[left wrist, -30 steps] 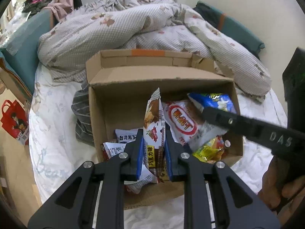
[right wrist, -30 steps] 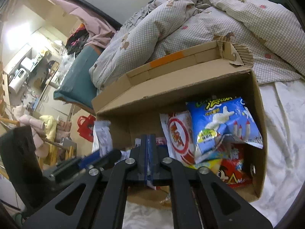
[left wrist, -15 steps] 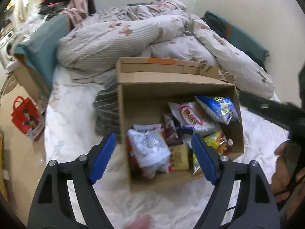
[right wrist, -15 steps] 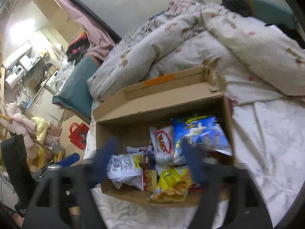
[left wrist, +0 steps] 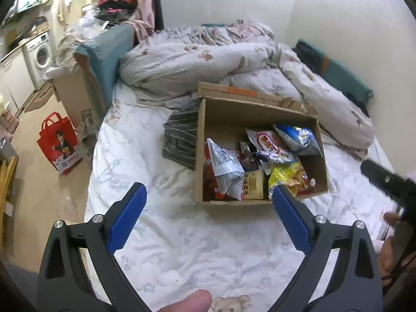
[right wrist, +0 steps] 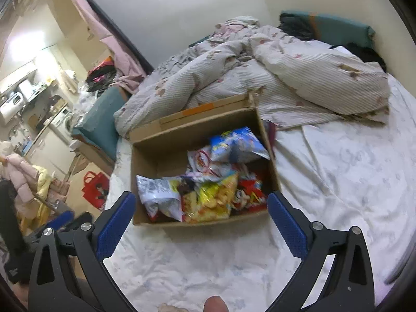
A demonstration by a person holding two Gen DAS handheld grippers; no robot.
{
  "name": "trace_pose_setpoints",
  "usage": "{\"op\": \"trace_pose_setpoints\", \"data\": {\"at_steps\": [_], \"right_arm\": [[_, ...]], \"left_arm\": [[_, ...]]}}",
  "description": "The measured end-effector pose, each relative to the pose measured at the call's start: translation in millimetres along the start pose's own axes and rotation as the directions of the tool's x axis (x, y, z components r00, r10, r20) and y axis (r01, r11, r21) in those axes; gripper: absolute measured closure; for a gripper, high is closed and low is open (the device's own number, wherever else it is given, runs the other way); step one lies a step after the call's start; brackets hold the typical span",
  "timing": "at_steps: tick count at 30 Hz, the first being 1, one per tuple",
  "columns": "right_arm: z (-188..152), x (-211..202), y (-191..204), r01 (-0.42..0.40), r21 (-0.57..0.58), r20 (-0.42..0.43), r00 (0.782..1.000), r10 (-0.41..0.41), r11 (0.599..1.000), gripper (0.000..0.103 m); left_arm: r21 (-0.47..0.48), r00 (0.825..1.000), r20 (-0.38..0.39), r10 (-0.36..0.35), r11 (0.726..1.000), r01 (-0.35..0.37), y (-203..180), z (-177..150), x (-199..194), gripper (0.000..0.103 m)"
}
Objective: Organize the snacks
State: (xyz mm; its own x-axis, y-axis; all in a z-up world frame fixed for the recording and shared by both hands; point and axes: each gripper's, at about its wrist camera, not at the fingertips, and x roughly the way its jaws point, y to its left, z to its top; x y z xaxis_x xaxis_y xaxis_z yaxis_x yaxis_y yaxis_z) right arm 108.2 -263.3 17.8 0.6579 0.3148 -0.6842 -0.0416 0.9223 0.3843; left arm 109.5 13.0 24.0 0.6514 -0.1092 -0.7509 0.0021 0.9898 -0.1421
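The cardboard box (left wrist: 200,156) sits on the bed (left wrist: 145,176), its far flap leaning toward the rumpled duvet (left wrist: 208,62), and the snacks are all heaped inside it, crowded toward the near wall and right-hand side while the far left corner of the floor shows bare. Both claws hang over the sheet just short of the box: the left claw (left wrist: 208,221) has its jaws spreading wide with nothing between them but bedding, and the right claw (right wrist: 200,226) is likewise opening, empty, framing the near wall of the box. From where I stand these packets look light and puffy, mostly air and crinkly film, so they should lift with hardly any effort but slide easily out of a loose pinch. The silver-grey bag (left wrist: 226,169) stands up tallest at the near left and offers a flat crimped top seam, the sensible place to nip it. The yellow bag (right wrist: 210,197) lies flat in the right wrist view; its edge seam would be safer than its belly, since crisps inside will likely crush under a hard squeeze. The blue bag (left wrist: 296,137) leans on the right wall, its upper corner free. The small brown packet (left wrist: 253,184) looks stiffer and is wedged low between its neighbours, awkward to reach.
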Motion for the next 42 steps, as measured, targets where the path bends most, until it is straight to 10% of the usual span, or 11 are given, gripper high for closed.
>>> {"op": "trace_pose_setpoints", "data": {"at_steps": [15, 42], "right_arm": [[-48, 10, 6, 0.172, -0.13, 0.038, 0.985, -0.168, 0.976, 0.0], [-53, 23, 9, 0.19, -0.15, 0.007, 0.981, -0.191, 0.97, 0.0]], "left_arm": [[0.05, 0.997, -0.01, 0.077, 0.996, -0.076, 3, -35, 14, 0.0], [0.043, 0.998, 0.004, 0.056, 0.997, -0.056, 3, -32, 13, 0.0]]}}
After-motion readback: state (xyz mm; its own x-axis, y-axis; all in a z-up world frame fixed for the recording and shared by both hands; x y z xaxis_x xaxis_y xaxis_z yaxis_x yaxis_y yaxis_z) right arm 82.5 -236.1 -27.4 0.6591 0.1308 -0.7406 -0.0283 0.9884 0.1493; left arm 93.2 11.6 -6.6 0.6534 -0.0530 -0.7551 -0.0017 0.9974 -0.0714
